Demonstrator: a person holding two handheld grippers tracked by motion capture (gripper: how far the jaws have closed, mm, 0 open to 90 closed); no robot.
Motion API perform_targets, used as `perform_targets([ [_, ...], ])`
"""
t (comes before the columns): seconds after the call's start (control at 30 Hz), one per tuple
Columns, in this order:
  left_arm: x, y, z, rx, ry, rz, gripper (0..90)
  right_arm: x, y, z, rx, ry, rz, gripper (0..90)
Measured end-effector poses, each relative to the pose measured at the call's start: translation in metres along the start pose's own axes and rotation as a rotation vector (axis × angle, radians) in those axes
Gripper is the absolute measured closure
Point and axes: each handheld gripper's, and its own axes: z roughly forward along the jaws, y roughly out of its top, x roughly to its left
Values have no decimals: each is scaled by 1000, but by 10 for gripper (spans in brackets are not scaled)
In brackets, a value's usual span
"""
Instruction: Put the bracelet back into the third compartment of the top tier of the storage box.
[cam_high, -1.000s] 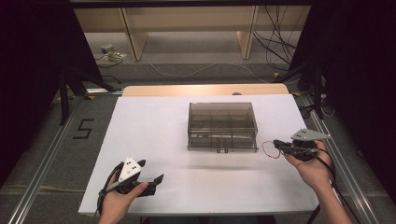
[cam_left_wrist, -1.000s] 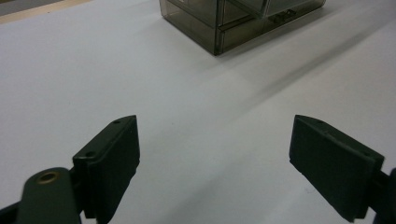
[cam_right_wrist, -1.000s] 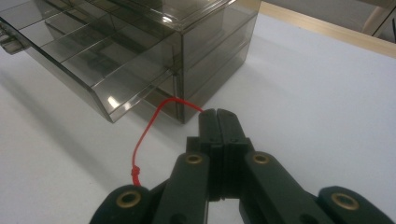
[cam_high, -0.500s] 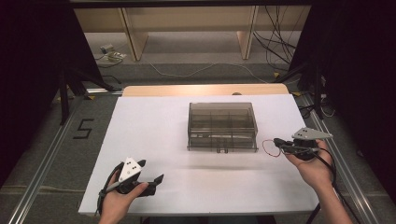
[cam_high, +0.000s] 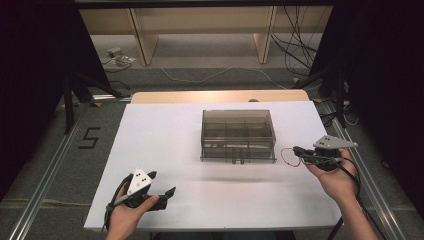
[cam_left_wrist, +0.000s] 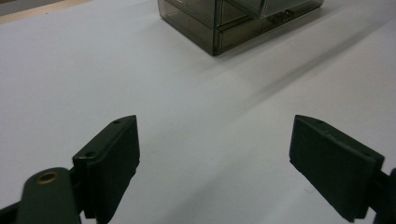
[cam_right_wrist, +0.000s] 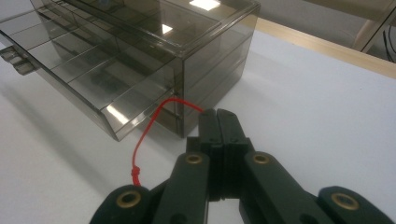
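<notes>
The person's left hand holds the left gripper low over the counter's near left part, its jaws spread wide apart. The right hand holds the right gripper above the counter's right edge, its jaws pressed together on a thin red string.

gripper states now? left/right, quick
Left gripper: open, jaws wide apart, nothing between them.
Right gripper: jaws shut on a red string loop beside the drawer box.
</notes>
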Motion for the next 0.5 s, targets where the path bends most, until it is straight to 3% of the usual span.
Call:
perform_targets([
  [0.5, 0, 0, 0, -1, 0, 0, 160, 2, 6, -2, -11, -4, -7, 900],
])
